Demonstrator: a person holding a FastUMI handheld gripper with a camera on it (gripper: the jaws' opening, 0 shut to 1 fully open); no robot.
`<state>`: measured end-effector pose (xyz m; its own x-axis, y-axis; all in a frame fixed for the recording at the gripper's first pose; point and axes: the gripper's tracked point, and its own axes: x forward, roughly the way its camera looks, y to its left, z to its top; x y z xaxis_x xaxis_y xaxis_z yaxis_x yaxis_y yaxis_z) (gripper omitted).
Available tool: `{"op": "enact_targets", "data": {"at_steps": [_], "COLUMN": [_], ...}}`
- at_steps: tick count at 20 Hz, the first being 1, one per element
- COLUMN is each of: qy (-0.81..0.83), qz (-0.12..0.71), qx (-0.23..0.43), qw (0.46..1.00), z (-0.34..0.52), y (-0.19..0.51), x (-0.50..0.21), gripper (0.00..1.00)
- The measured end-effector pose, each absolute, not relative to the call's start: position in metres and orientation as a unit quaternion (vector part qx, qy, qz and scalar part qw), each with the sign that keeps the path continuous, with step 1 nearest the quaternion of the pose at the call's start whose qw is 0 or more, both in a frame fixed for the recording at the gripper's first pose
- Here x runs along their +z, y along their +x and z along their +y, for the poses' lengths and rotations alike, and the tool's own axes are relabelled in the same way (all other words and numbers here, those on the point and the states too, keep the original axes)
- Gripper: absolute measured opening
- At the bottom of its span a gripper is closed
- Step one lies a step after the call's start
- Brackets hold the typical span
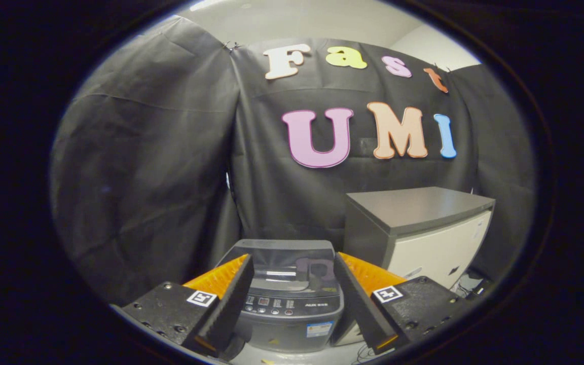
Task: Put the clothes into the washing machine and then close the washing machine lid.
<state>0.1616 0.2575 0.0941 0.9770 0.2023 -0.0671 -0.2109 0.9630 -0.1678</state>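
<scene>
Gripper view is looking forward along the two fingers of the gripper [292,289], which are standing wide apart with nothing clamped between them. One washing machine [292,299] is sitting just ahead of the fingers and showing in the gap between them. Its lower body is being cut off below, and both of its sides are being hidden behind the fingers, so its full width cannot be made out. Its lid [287,263] is lying down flat over the tub; the lid is glossy and is reflecting the booth, so whatever is inside the drum is impossible to tell. A control panel [284,304] with a row of small buttons is running across the front edge of the machine, and one sticker [319,329] is showing on the front wall below it; the markings on both are too small to make out.

One cabinet [424,228], with a dark flat top and a pale front, is standing beside the washing machine on the right finger's side, beyond that finger. Its lower part is being hidden by the finger. Some cables [467,286] are lying low at the cabinet's far corner, hard to make out. Black cloth [145,167] is hanging behind everything as the booth's wall.
</scene>
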Motion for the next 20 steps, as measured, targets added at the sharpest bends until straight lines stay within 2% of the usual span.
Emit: {"op": "enact_targets", "data": {"at_steps": [10,14,20], "qy": [-0.073,-0.067,-0.028], "qz": [-0.035,-0.040,-0.050], "qx": [0.112,0.128,0.130], "qw": [0.990,0.989,0.990], "z": [0.208,0.200,0.177], "y": [0.079,0.052,0.045], "x": [0.127,0.118,0.115], "gripper": [0.96,0.96,0.96]}}
